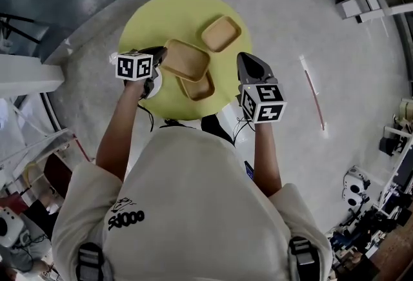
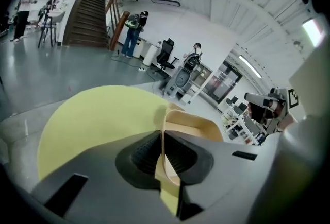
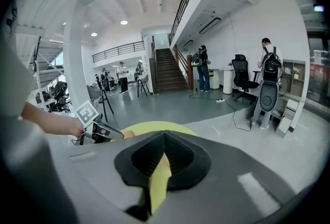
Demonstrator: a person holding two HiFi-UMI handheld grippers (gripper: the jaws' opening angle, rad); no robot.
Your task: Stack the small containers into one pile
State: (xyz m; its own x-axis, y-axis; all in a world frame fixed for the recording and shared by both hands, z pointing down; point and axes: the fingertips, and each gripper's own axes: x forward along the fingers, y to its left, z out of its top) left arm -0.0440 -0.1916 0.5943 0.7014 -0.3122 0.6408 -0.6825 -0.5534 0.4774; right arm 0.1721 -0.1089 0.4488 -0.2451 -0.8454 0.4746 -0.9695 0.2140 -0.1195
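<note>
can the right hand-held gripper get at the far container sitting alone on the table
Probably yes: the right hand-held gripper hovers near the lone container with nothing between them, but its jaws are shut and would need opening.

Three shallow tan containers [image 1: 221,33], two overlapping

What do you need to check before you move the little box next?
1. Grip: the left gripper is shut on the held container by its rim: ok.
2. Other hand: the right gripper is shut, empty and off to the side: ok.
3. Aim: the held container is squarely over the second container: cannot tell.
4. Pile finished: the third container sits alone: not ok.
5. Room: the yellow table is bare around them: ok.
</note>
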